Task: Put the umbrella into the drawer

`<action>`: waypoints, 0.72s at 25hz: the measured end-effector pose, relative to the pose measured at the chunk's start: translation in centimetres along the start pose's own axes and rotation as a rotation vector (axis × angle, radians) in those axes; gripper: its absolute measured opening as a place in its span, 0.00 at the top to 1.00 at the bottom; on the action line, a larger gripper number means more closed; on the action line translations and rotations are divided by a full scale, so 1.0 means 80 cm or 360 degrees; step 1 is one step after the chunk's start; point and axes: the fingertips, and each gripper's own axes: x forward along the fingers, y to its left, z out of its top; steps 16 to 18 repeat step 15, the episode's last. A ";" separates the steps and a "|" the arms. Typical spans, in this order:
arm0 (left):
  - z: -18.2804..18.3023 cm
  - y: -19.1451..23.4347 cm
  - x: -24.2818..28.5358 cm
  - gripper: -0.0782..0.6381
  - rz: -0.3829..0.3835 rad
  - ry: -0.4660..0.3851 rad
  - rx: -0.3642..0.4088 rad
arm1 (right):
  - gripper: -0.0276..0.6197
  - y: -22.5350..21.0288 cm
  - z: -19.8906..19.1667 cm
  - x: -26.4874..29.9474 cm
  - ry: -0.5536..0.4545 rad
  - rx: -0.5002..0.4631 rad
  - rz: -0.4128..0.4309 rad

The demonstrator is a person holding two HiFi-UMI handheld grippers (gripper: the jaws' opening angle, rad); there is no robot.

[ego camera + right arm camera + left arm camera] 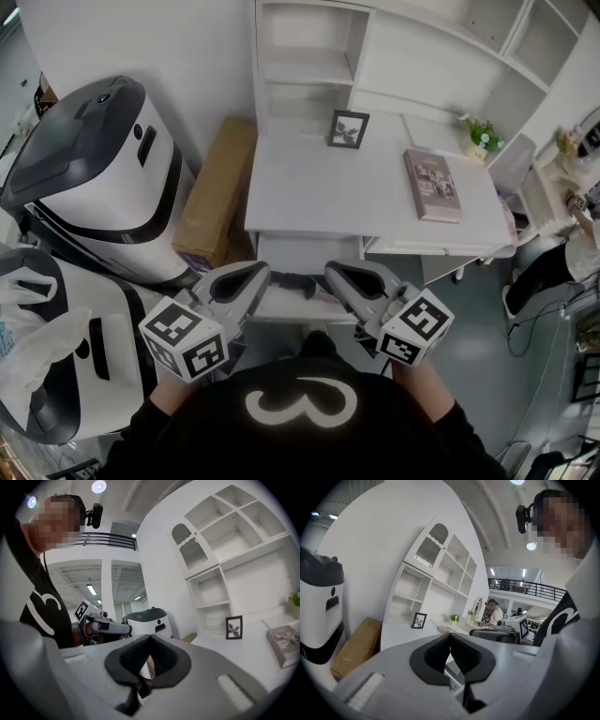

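Drawer (pixel 309 253) open below desk (pixel 356 187), left gripper (pixel 265 271) and right gripper (pixel 330 269) closed, empty, flanking it.

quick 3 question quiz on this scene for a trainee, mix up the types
1. True or false: a picture frame stands upright on the white desk.
2. What lies flat on the desk's right part? A. book B. laptop C. mug
3. In a word: how do the jaws of the left gripper and the right gripper stand?

Key: 1 true. 2 A. 3 shut, with nothing between them.
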 end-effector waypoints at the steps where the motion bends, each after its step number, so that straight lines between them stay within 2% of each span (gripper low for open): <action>1: -0.001 0.000 0.000 0.88 -0.0001 0.0002 0.0000 | 0.95 0.000 -0.002 0.000 0.0004 -0.0002 -0.0001; 18: -0.009 0.004 0.005 0.88 -0.0010 0.0035 -0.0014 | 0.95 0.000 -0.013 0.005 0.0038 0.0013 -0.0001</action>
